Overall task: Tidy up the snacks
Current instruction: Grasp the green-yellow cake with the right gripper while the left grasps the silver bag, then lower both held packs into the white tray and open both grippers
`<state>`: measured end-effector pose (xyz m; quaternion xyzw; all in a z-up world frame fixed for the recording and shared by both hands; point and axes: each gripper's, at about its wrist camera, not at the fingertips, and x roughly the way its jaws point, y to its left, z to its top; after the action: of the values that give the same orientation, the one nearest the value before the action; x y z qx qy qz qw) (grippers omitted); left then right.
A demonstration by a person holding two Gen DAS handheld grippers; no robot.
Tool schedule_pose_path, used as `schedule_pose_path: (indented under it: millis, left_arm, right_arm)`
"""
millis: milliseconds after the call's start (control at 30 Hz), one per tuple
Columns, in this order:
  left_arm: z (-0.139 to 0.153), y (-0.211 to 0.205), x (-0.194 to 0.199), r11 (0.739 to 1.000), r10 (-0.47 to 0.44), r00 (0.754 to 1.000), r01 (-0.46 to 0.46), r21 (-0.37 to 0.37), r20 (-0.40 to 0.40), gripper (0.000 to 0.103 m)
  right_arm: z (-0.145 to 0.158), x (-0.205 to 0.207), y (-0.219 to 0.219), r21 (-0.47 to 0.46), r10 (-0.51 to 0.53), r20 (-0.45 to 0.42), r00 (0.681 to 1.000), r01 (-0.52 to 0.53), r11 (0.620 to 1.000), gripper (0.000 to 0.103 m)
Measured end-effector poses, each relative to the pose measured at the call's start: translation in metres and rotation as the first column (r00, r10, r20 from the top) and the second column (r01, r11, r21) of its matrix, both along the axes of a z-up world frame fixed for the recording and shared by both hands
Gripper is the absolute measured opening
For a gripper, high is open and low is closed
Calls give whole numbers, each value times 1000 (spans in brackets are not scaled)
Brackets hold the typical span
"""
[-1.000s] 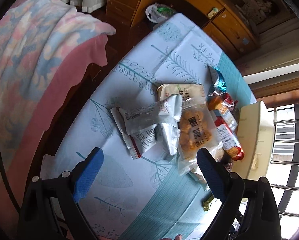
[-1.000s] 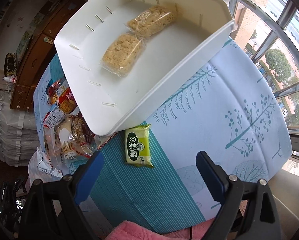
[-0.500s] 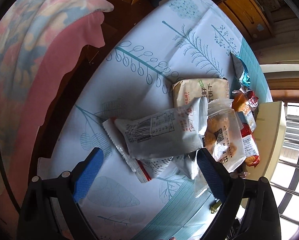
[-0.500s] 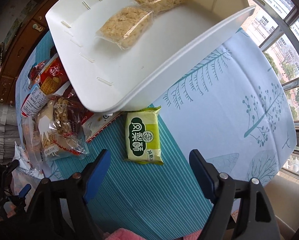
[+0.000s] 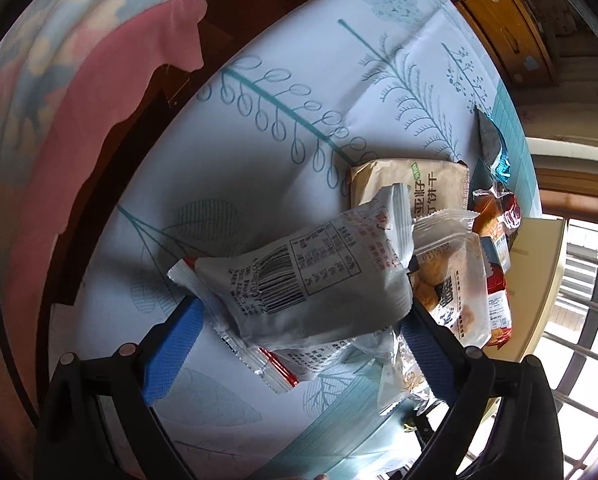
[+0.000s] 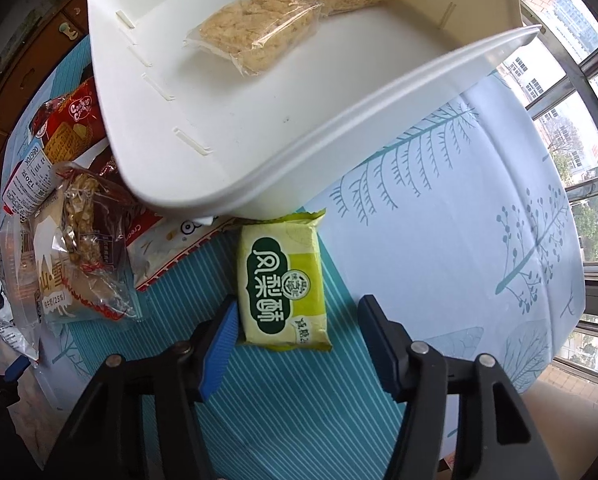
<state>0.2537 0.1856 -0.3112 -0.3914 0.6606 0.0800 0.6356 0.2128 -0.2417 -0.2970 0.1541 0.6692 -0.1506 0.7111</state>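
Both claws lower than before: right claw (image 6: pixel 299 344) closing around green packet (image 6: pixel 283 280), left claw (image 5: pixel 299 344) wide astride grey packet (image 5: pixel 311 280)

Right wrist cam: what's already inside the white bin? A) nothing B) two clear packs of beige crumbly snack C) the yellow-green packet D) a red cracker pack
B: two clear packs lie on the floor of the white bin; the yellow-green packet is outside it on the tablecloth.
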Motion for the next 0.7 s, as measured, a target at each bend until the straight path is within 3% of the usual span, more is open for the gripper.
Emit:
schedule_pose_path:
  millis: [100, 233, 433, 700]
  left_arm:
    - [-3, 0, -3, 1000, 14, 1000, -14, -16, 0, 95]
    - [-2, 1, -3, 1000, 15, 1000, -15, -17, 8, 86]
    - [3, 1, -2, 1000, 14, 1000, -14, -18, 25, 73]
    - [8, 5, -8, 1000, 14, 1000, -14, -6, 9, 68]
  right_arm:
    - [-4, 6, 2, -20, 16, 1, 1000, -16, 1000, 57]
    - [-5, 14, 7, -45, 32, -1, 999, -32, 998, 42]
    - [-2, 13, 3, -32, 37, -1, 999, -37, 999, 38]
    - [18, -14, 12, -33, 56, 18, 998, -55, 998, 38]
